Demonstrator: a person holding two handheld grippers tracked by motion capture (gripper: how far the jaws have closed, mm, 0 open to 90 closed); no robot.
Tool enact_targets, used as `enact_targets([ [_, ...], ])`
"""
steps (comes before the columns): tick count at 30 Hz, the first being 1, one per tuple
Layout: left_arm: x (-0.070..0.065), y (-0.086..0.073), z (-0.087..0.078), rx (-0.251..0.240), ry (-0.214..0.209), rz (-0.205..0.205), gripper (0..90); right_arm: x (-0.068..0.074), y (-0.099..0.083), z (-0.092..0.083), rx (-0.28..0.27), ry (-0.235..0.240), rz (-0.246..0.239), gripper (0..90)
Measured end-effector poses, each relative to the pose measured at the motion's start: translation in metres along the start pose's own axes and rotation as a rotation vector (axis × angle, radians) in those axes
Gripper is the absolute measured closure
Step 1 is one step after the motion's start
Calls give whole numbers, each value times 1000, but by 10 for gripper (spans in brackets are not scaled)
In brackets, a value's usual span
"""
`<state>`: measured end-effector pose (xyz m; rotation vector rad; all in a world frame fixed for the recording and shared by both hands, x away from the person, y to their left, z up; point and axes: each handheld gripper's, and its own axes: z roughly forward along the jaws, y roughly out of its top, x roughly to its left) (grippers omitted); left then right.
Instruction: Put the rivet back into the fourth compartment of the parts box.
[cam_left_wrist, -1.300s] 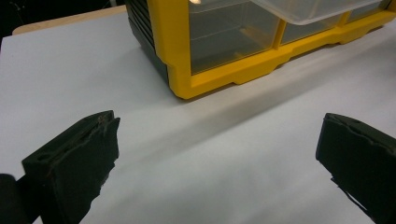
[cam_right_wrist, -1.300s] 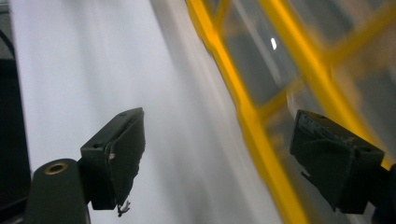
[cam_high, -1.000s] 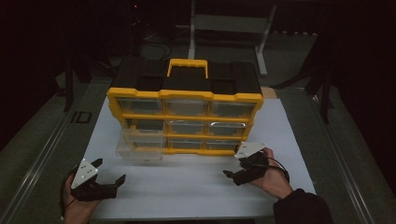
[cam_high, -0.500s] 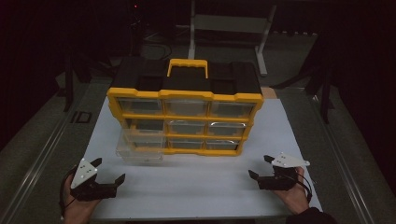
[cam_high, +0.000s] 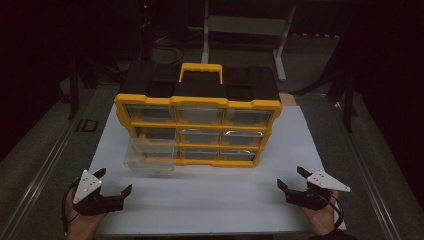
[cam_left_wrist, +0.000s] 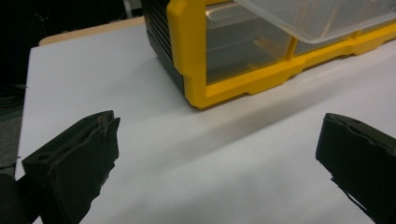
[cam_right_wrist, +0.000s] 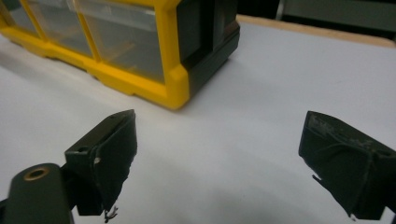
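A yellow-and-black drawer cabinet with a yellow handle stands at the middle of the white table. Its bottom-left clear drawer is pulled out. My left gripper rests near the front left corner, open and empty. In the left gripper view the left gripper faces the cabinet's corner, with the drawer overhanging. My right gripper sits near the front right edge, apart from the cabinet; its jaws have just been opening, with nothing between them. The right gripper looks at the cabinet's right corner.
A grey metal stand rises behind the table in the dark. Metal rails run along both sides of the white sheet. White surface lies bare between both grippers and the cabinet's front.
The right hand has drawn back from the cabinet's lower right corner, out to the right and toward the front edge. The left hand has stayed put.
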<state>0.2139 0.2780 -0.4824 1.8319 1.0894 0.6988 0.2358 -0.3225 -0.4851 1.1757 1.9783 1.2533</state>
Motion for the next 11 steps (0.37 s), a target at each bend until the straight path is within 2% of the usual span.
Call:
enact_targets([
  [5,1,0,-1,-9,11,-7,1,2,-3,-5,-4,-23,-7,114],
  [11,1,0,0,-8,9,-4,1,1,-5,-3,5,-35,-12,114],
])
